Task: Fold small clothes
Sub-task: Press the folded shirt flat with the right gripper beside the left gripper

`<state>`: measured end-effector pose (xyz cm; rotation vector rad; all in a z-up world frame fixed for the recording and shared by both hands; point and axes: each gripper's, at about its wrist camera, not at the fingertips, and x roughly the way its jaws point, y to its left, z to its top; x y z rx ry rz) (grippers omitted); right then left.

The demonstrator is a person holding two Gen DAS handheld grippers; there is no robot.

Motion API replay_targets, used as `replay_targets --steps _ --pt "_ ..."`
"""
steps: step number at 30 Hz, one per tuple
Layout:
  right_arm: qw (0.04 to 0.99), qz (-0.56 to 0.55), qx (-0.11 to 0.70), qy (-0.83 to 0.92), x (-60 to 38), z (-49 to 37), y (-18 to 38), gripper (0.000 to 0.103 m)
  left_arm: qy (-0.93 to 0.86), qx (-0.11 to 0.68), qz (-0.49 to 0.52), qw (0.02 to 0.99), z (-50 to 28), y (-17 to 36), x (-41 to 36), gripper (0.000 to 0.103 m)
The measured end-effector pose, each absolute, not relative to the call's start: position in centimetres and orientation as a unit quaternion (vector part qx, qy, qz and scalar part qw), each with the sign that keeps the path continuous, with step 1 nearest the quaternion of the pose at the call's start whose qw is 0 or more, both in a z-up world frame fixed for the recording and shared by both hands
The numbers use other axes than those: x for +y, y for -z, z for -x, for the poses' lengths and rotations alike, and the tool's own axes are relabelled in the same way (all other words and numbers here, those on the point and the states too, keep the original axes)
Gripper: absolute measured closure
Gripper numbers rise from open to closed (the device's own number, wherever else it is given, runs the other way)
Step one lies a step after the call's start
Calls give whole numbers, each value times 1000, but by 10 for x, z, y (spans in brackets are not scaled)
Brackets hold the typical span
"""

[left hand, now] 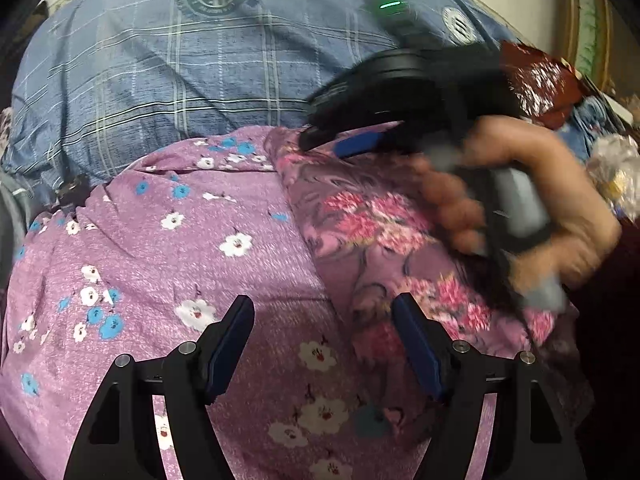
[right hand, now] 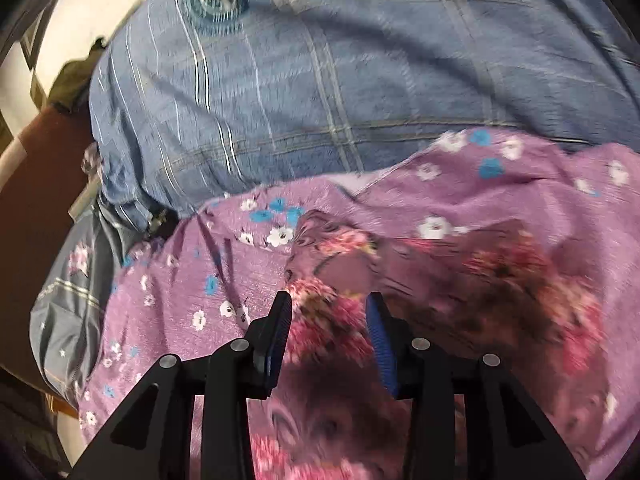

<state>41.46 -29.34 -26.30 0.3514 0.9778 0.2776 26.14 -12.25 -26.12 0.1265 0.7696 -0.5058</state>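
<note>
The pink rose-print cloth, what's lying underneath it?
The pink rose-print cloth lies on a purple cloth with small white and blue flowers, which rests on a blue checked bedsheet. How far the purple cloth runs under it is hidden.

Your light is soft and indoor, fairly dim, with no glare. Your left wrist view is sharp on the lilac cloth (left hand: 160, 248), but your hand (left hand: 520, 216) smears. Your right wrist view is blurred throughout. Both bend and darken at the edges.
</note>
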Motion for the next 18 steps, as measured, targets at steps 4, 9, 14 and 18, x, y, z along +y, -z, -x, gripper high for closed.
replay_targets --steps 4,9,14,18 --pt "850 -180 479 -127 -295 -429 274 60 252 370 -72 891 -261 262 -123 30" --pt "880 -139 441 -104 -300 -402 241 60 246 365 -64 895 -265 253 -125 30" --pt "897 -134 415 -72 -327 -357 220 56 233 345 -44 908 -262 243 -121 31" --pt "903 -126 408 -41 -346 -317 215 53 211 332 -50 918 -258 241 -121 31"
